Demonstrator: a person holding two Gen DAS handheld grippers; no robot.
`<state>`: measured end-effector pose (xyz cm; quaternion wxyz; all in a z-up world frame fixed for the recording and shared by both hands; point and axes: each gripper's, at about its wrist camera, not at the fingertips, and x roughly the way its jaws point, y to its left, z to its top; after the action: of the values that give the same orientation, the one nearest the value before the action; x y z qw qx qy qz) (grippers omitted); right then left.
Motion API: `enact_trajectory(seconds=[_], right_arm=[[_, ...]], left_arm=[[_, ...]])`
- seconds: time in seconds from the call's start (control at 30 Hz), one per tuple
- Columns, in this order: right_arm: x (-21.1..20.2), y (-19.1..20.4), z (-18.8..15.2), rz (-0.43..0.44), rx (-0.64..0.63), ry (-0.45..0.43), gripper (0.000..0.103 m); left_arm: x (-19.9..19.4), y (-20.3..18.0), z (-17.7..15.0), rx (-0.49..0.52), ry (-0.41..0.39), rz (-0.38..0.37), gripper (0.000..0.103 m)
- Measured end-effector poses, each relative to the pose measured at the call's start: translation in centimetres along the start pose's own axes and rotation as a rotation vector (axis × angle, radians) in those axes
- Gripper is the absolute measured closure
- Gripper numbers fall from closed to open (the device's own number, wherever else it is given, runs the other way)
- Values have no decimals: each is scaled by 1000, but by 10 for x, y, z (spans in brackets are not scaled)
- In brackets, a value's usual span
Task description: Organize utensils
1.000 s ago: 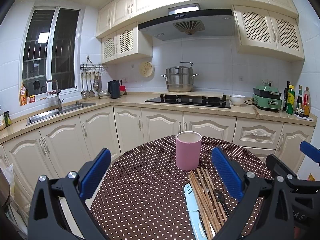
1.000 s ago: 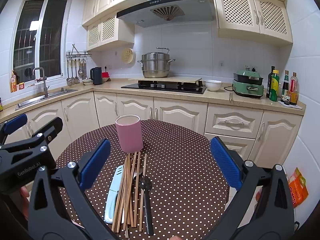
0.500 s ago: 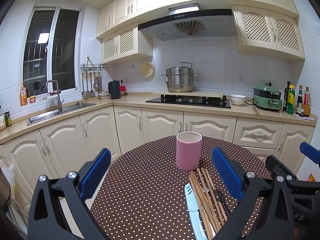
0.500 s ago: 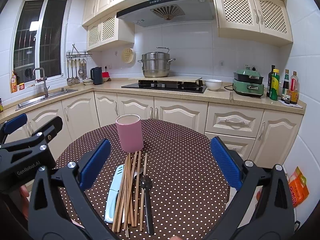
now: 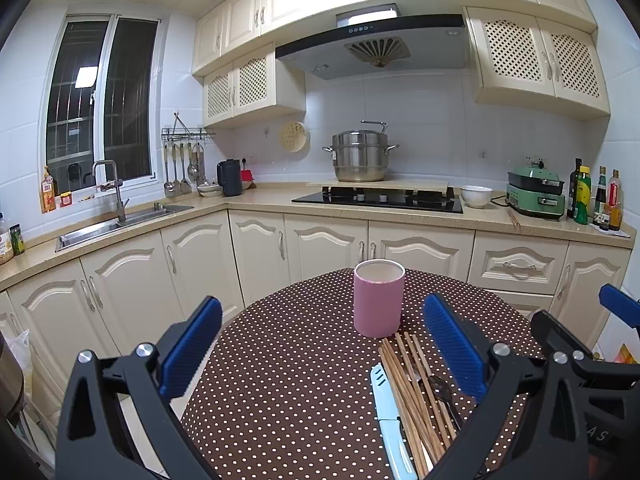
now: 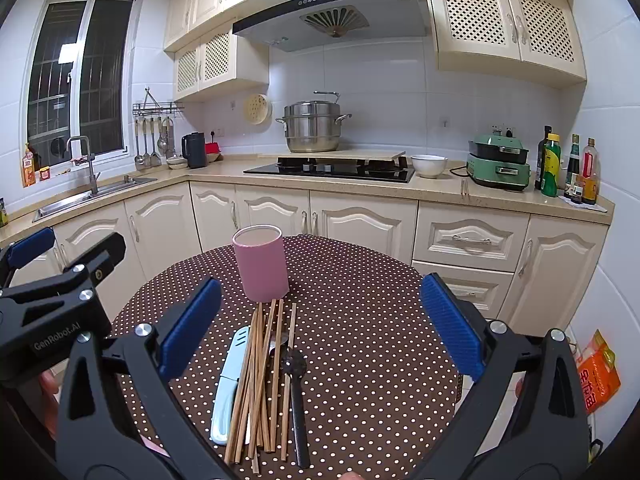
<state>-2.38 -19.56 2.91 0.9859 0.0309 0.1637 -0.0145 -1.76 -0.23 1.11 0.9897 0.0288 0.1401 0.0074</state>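
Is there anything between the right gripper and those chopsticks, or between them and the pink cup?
Nothing visible. The right hand-held gripper hangs open above the chopsticks, with only dotted tablecloth around. The pink cup stands just past their tips, mouth open.

home kitchen, cream cabinets, range hood, gas hob with steamer pot, sink, all beyond the claws

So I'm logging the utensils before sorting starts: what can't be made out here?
- Pink cylindrical holder: its inside, both views; its own wall hides it.
- Wooden chopsticks: exact count, overlapping in both views.
- Pale blue knife: near end, left wrist view, cut off by the frame.
- Metal spoon: mostly under the chopsticks.
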Motion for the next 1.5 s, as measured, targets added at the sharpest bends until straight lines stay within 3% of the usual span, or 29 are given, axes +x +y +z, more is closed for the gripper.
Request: enact_trajectory(seconds=[0.7, 0.97, 1.17, 1.37, 1.5], right_arm=[[9, -5, 0, -3, 1, 9, 6], [25, -16, 1, 20, 15, 52, 6], [50, -22, -6, 36, 26, 144, 6], [87, -33, -18, 81, 41, 284, 6], [105, -43, -27, 69, 31, 352, 6]], left_arm=[[11, -5, 2, -5, 36, 0, 4], [29, -12, 4, -7, 94, -8, 4], [60, -12, -4, -52, 245, -35, 4], [108, -7, -23, -65, 450, -159, 4], [140, 6, -39, -90, 585, -191, 4]])
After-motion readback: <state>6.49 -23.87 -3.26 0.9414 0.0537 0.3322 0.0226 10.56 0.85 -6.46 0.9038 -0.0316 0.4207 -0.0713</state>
